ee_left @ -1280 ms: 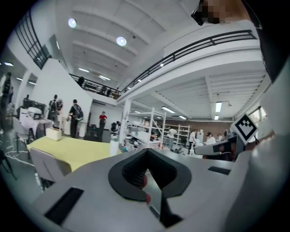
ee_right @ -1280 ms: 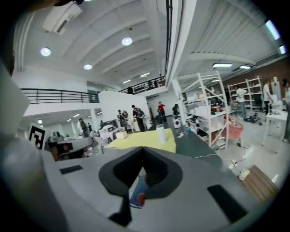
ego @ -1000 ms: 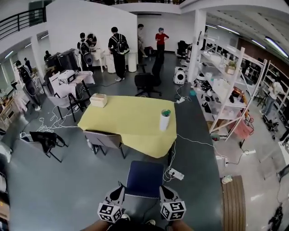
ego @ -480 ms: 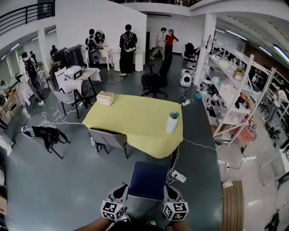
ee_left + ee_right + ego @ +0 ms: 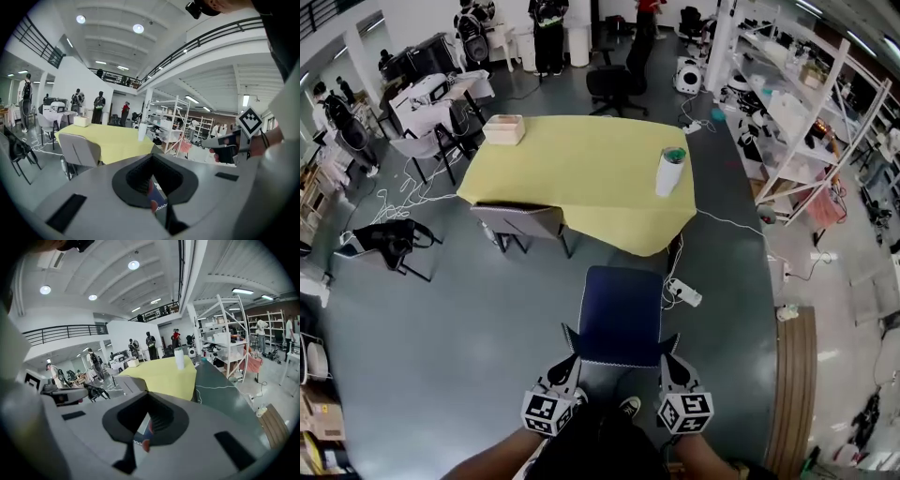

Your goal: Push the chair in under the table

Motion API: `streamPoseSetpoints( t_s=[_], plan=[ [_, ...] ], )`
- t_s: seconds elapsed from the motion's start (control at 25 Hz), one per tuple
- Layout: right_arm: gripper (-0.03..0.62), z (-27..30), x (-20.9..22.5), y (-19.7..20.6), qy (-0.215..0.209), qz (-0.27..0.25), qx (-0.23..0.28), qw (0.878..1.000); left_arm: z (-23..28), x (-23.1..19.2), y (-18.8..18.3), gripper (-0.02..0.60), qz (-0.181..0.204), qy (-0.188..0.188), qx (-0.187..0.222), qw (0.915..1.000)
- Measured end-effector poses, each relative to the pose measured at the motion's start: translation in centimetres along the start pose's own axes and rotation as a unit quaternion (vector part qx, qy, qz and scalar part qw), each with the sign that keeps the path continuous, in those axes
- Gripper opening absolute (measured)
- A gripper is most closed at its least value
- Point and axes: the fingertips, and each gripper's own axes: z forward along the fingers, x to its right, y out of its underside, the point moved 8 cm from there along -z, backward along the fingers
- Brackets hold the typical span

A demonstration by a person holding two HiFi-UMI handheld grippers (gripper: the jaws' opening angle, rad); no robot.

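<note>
head view has tipped down since a second ago, and both my hands have dropped with it. the left gripper [image 5: 570, 354] and right gripper [image 5: 668, 352] sat lower in that view then, short of the chair's back. now they come in at the two near corners of the dark blue padded chair [image 5: 619, 309]. fingers of both are clenched tight on nothing. through each closed pair i see only a sliver of the chair's blue fabric with its white zigzag trim just past the tips. i cannot tell for sure whether the tips already press on the chair back. the chair itself looks to be in the same spot. it stands on the grey floor off the near edge of the table under the yellow cloth [image 5: 581, 178], toward that table's near right corner, and clear of the hanging cloth. none of it is under the tabletop. a grey-backed chair [image 5: 520, 223] is tucked at the near left edge. a white tumbler with a green lid [image 5: 671, 172] stands by the right edge. a white power strip [image 5: 684, 293] lies on the floor just right of the blue chair. my reading: the approach is done and the push has not started. next is a level shove toward the table from both corners, kept even so the chair does not swing toward the strip's cable.
</note>
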Motion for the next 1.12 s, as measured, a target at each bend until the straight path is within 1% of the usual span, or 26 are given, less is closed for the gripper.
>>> streamPoseSetpoints(
  t_s=[0.28,0.48,0.56,0.64,0.72,0.8,0.92,0.96,1.0,1.04,1.12],
  plan=[
    [0.014,3.4,1.5,6.1,0.010,0.012,-0.050,0.999,3.0,-1.2,6.4,0.009,-0.033,0.001,-0.063,0.9975],
    [0.014,5.0,1.6,11.2,0.011,0.022,-0.092,0.995,4.1,-1.6,10.9,0.008,-0.047,0.008,-0.102,0.9937],
    [0.014,5.5,1.4,12.6,0.011,0.019,-0.107,0.994,4.5,-2.0,12.2,0.009,-0.045,0.005,-0.119,0.9918],
    [0.014,5.9,1.6,13.6,0.015,0.010,-0.121,0.993,5.0,-2.1,13.3,0.009,-0.030,0.000,-0.140,0.9897],
    [0.014,6.2,2.0,14.4,0.028,-0.019,-0.146,0.989,5.4,-1.9,14.2,0.009,0.006,-0.002,-0.162,0.9867],
    [0.014,6.8,2.4,14.9,0.040,-0.083,-0.180,0.979,5.9,-1.7,14.9,0.009,0.071,-0.002,-0.183,0.9806],
    [0.017,7.6,2.3,14.6,0.033,-0.196,-0.212,0.957,6.7,-1.3,15.3,0.009,0.175,0.002,-0.199,0.9641],
    [0.022,7.7,2.1,14.4,0.025,-0.227,-0.220,0.948,6.8,-1.1,15.3,0.059,0.204,0.010,-0.203,0.9577],
    [0.065,7.8,2.0,14.3,0.014,-0.255,-0.227,0.940,7.0,-0.9,15.3,0.111,0.231,0.019,-0.207,0.9505],
    [0.116,7.8,1.7,14.3,0.000,-0.282,-0.233,0.931,7.1,-0.6,15.3,0.140,0.258,0.029,-0.211,0.9425],
    [0.166,8.0,1.3,14.4,-0.031,-0.335,-0.242,0.910,7.6,-0.2,15.3,0.195,0.308,0.046,-0.216,0.9253]
  ],
)
